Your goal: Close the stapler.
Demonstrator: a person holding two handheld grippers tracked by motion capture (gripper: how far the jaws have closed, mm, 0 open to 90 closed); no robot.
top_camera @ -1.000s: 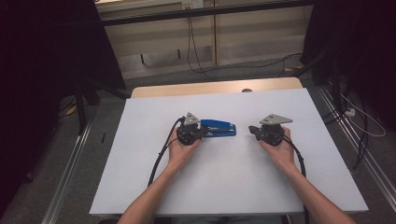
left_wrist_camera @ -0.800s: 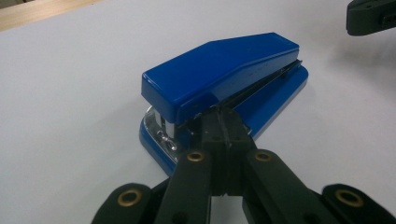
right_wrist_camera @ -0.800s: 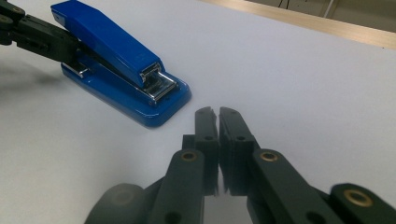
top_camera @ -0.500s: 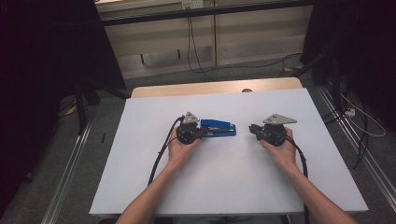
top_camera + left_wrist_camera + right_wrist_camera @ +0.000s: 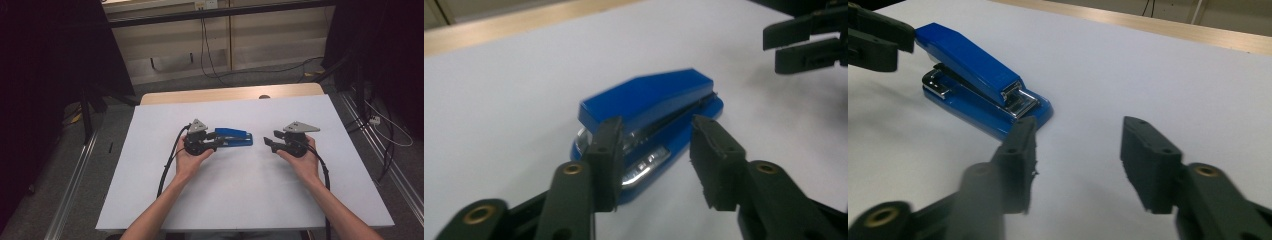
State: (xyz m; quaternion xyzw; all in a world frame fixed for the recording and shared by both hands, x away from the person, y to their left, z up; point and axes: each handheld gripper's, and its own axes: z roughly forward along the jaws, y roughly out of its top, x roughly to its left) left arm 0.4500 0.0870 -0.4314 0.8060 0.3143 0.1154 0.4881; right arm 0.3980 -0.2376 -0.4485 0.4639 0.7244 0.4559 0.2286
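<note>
A white worktop (image 5: 150,190) carries a blue stapler (image 5: 234,136) lying flat near its middle. The left gripper (image 5: 214,141) is at the stapler's near end, its fingers (image 5: 606,160) having just been opening, one beside the stapler, nothing gripped. The right gripper (image 5: 267,142) sits apart from the stapler's other end, its fingers (image 5: 1148,162) also just opening and empty.

I'm working in what looks like a lab recording bay: a white-covered table (image 5: 240,195) flanked by metal rails (image 5: 75,185), black curtains (image 5: 45,75) at nine o'clock, cables (image 5: 215,45) trailing at twelve.
</note>
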